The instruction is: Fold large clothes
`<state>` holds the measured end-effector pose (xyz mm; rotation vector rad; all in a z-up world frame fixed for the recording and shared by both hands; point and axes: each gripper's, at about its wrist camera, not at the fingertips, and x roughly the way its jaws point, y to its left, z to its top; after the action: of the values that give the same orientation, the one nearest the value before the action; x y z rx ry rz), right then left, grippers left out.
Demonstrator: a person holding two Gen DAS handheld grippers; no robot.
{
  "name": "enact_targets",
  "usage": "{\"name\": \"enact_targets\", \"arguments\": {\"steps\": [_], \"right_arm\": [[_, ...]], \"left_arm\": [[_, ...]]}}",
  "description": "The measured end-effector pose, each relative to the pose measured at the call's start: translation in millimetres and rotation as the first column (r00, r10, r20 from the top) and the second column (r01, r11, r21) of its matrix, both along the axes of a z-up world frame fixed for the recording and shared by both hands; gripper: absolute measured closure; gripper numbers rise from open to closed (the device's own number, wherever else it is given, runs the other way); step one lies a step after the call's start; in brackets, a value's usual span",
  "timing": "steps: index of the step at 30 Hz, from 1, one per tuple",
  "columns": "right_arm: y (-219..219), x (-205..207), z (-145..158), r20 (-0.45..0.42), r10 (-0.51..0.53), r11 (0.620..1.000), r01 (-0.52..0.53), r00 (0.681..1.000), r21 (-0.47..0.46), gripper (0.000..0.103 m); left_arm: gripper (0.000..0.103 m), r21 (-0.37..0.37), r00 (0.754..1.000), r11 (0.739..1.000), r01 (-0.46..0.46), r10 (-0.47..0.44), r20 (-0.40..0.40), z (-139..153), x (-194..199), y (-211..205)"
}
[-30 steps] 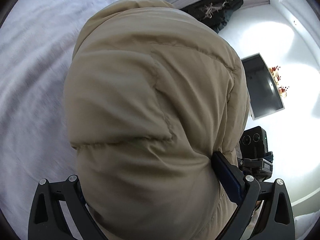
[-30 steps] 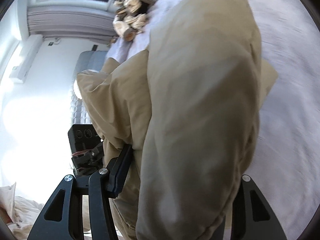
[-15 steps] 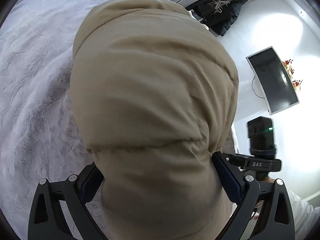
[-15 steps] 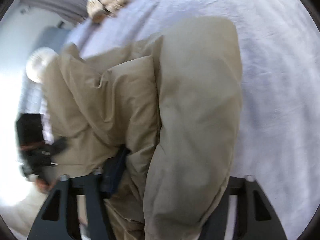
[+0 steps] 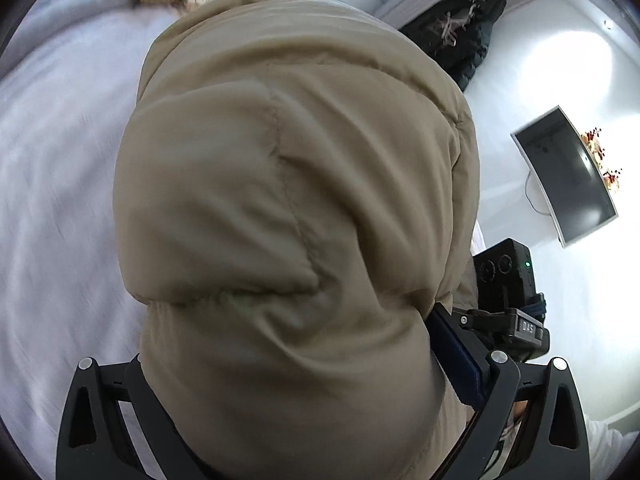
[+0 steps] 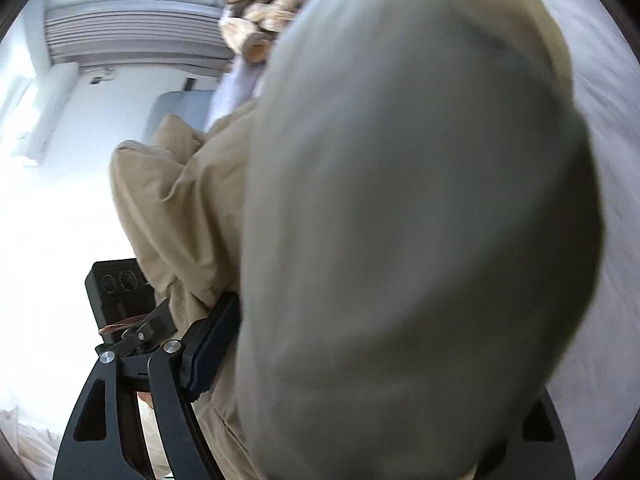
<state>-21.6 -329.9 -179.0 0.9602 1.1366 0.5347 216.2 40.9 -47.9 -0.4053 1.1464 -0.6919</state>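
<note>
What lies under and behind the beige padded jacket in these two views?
Under the beige padded jacket spreads a pale bedspread; behind it sit plush toys. The bed directly beneath the bulk is covered, so unseen.

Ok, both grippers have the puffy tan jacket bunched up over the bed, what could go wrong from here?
The tan jacket bulges thickly between the left gripper pads, so the slick padding could slip out.
The right gripper holds an equally fat wad, and its view is almost wholly blocked, so placement on the bed is half blind.
The bulk may spring open once set down.
</note>
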Motion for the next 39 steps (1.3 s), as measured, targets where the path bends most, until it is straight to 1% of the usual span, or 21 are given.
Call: {"name": "enact_targets", "arguments": {"steps": [1,3,5,7,11,12,13,15,17,18,19,20,22,23,24,26,28,30,34,38,39], "right_arm": [[1,9,2,0.029,-0.003,1.000,0.003,1.000,-0.001,0.023],[1,18,-5,0.019,-0.013,0.998,0.014,1.000,-0.058,0.024],[-7,15,-17,-0.049,-0.050,0.988,0.042,0.998,-0.151,0.024],[-21,2,-23,-0.123,-0.094,0.973,0.065,0.988,-0.221,0.024],[-61,-52,15,-0.052,-0.206,0.912,0.173,0.977,-0.372,0.025],[-73,-69,31,-0.013,-0.236,0.892,0.211,0.972,-0.400,0.032],[-80,-80,43,0.010,-0.249,0.891,0.233,0.969,-0.390,0.042],[-80,-93,63,0.028,-0.240,0.916,0.236,0.970,-0.324,0.049],[-56,-92,70,0.029,-0.185,0.949,0.186,0.982,-0.255,0.060],[-44,-91,67,0.022,-0.146,0.965,0.147,0.989,-0.216,0.071],[-26,-83,63,0.010,-0.110,0.975,0.110,0.994,-0.194,0.077],[-4,-71,59,-0.007,-0.071,0.976,0.068,0.997,-0.205,0.086],[36,-65,58,-0.061,-0.016,0.947,-0.004,0.998,-0.322,0.097],[44,-64,54,-0.072,-0.004,0.935,-0.022,0.997,-0.355,0.103],[45,-69,42,-0.079,0.003,0.922,-0.033,0.997,-0.386,0.103],[36,-78,26,-0.100,-0.023,0.922,-0.017,0.995,-0.388,0.103],[23,-89,12,-0.120,-0.052,0.940,0.008,0.991,-0.341,0.103],[11,-102,2,-0.119,-0.061,0.959,0.025,0.991,-0.282,0.103],[-1,-125,-5,-0.112,-0.072,0.971,0.044,0.991,-0.236,0.103],[-9,-137,-2,-0.130,-0.096,0.968,0.062,0.987,-0.243,0.103],[-13,-143,10,-0.131,-0.116,0.961,0.078,0.985,-0.266,0.103]], "left_arm": [[0.003,0.012,1.000,1.000,-0.011,0.011,0.020,3,8,2],[0.003,0.084,0.998,0.996,-0.032,0.028,0.058,-1,22,-2],[0.003,0.146,0.999,0.988,-0.044,0.039,0.038,-17,31,-9],[0.003,0.156,0.999,0.986,-0.052,0.050,0.016,-27,36,-14],[0.003,0.158,0.998,0.986,-0.048,0.043,0.039,-31,33,-7],[0.003,0.160,0.998,0.986,-0.050,0.045,0.038,-31,34,-9],[0.003,0.162,0.998,0.985,-0.051,0.045,0.038,-33,34,-5],[0.002,0.172,0.998,0.984,-0.051,0.044,0.044,-34,32,-9],[0.002,0.181,0.998,0.982,-0.051,0.043,0.048,-36,25,-7],[0.002,0.186,0.998,0.981,-0.051,0.042,0.049,-30,26,-16],[0.002,0.190,0.998,0.980,-0.051,0.043,0.049,-31,23,-16],[0.002,0.192,0.998,0.980,-0.051,0.043,0.048,-33,16,-14],[0.002,0.208,0.998,0.977,-0.053,0.044,0.044,-26,14,-13],[0.003,0.212,0.998,0.976,-0.054,0.045,0.048,-21,13,-12],[0.003,0.210,0.996,0.975,-0.065,0.051,0.074,-13,9,-8],[0.003,0.190,0.989,0.978,-0.080,0.055,0.137,4,2,1],[0.003,0.185,0.968,0.978,-0.100,0.053,0.244,28,-2,9],[0.003,0.185,0.959,0.978,-0.101,0.047,0.278,38,8,6],[0.003,0.179,0.955,0.982,-0.059,0.004,0.296,35,47,-33],[0.003,0.254,0.954,0.966,-0.050,-0.029,0.298,13,76,-76],[0.002,0.261,0.956,0.964,-0.055,-0.025,0.293,9,80,-81]]}}
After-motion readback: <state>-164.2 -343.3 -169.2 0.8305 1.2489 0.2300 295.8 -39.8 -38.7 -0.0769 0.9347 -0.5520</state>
